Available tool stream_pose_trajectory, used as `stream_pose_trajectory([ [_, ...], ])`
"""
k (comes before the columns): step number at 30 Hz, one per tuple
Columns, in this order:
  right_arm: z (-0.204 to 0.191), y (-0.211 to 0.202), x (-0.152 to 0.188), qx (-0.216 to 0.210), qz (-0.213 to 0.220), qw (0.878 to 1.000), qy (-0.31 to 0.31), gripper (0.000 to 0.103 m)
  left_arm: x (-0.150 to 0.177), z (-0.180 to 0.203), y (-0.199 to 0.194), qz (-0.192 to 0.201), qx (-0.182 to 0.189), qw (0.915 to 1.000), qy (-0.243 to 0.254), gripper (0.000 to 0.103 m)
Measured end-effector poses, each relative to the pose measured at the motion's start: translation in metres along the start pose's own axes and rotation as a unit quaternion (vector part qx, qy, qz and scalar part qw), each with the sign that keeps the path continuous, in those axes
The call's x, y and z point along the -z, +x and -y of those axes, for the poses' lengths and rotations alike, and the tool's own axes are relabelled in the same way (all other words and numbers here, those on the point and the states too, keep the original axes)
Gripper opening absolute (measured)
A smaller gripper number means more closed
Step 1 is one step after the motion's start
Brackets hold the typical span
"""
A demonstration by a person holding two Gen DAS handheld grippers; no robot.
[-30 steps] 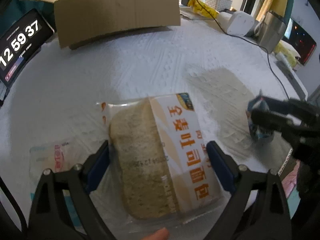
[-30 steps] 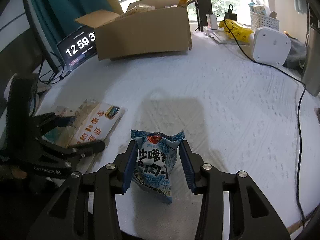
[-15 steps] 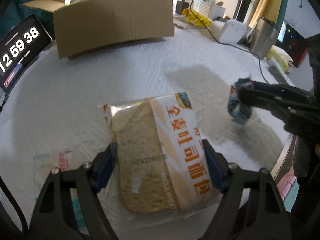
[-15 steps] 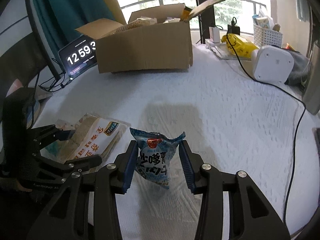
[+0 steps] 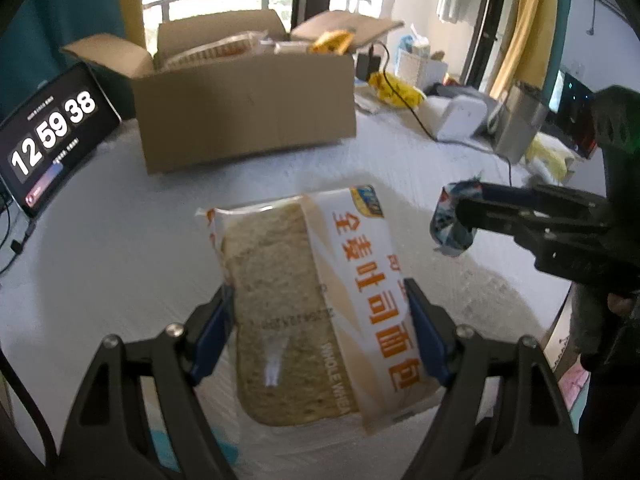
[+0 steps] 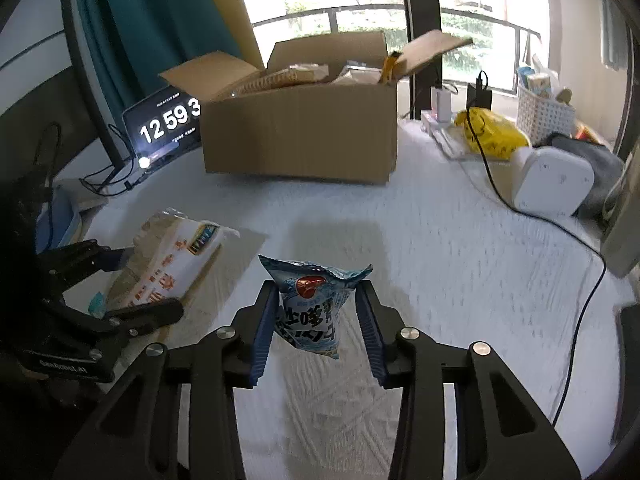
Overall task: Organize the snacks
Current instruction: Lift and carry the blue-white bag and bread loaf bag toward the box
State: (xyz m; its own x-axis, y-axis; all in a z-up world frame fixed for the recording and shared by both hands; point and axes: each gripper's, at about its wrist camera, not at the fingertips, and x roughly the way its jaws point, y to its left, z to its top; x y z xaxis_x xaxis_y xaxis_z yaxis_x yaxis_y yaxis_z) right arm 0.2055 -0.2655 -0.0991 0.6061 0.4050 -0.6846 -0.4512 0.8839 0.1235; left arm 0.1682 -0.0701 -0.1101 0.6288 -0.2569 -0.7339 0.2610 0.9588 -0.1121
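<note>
Sitting open, cardboard box [image 6: 300, 136] w/ snack packs inside; left gripper [image 5: 320, 332] clamps bread pack [image 5: 304, 296], right gripper [image 6: 318, 320] clamps blue snack bag [image 6: 312, 304].

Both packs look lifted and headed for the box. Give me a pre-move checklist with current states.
1. Left tool clamped on bread pack: ok.
2. Right tool clamped on blue snack bag: ok.
3. Both packs clear of the table: ok.
4. Cardboard box flaps open: ok.
5. Free room inside the box: cannot tell; packs already show at its top.
6. Black cable away from the path: ok.
</note>
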Motion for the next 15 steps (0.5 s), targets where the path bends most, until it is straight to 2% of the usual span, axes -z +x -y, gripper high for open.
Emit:
stream_pose_trajectory([
  [15,-0.013,0.0,-0.056,0.009,0.034,0.999,-0.027,0.041,-0.056,-0.05,-0.033,0.083,-0.017,0.9964,-0.006,0.08],
])
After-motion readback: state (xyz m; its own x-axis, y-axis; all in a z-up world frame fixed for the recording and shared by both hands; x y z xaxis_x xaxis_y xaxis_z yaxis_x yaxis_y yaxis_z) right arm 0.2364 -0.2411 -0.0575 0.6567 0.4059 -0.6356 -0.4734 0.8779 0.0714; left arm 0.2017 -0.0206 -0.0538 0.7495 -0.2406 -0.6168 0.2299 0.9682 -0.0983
